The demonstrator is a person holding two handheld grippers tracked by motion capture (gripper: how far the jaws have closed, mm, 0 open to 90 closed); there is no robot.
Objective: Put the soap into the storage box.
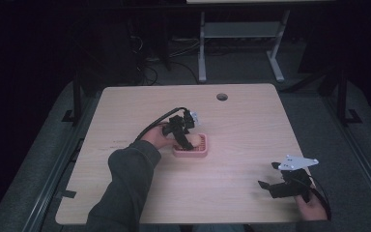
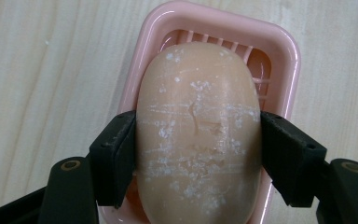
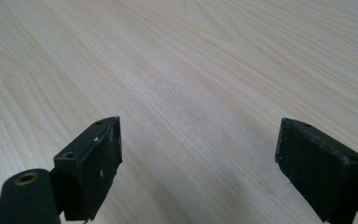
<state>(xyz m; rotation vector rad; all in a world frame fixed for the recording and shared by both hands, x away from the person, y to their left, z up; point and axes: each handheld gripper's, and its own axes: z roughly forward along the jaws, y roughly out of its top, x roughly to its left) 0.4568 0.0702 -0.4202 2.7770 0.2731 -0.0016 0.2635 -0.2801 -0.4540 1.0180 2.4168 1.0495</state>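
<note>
Where the left gripper (image 2: 198, 140) meets the bar of soap (image 2: 198, 135), its two jaws press against the bar's long sides at mid-length, pinching it directly above the pink soap dish (image 2: 291, 60). The soap sits in or just over the dish; whether it touches the ribbed floor cannot be determined. In the high view the dish (image 1: 204, 151) lies near the centre of the wooden table (image 1: 241, 121), with the left gripper (image 1: 183, 137) over its left end.

Handling: the bar is judged rigid, light and probably slippery, since its rounded flanks give the flat pads little purchase. White scuffs across its face suggest the surface marks easily. The mid-length pinch across the narrow width appears the sound choice; gripping nearer either tapered end would risk the bar squirting out.

The left gripper view supplies jaw contact and surface detail that the high view, being distant and dim, cannot resolve. The high view alone gives the layout: the right gripper (image 1: 282, 186) rests well apart at the table's near right. The right gripper view shows its jaws spread wide over bare wood, holding nothing.
</note>
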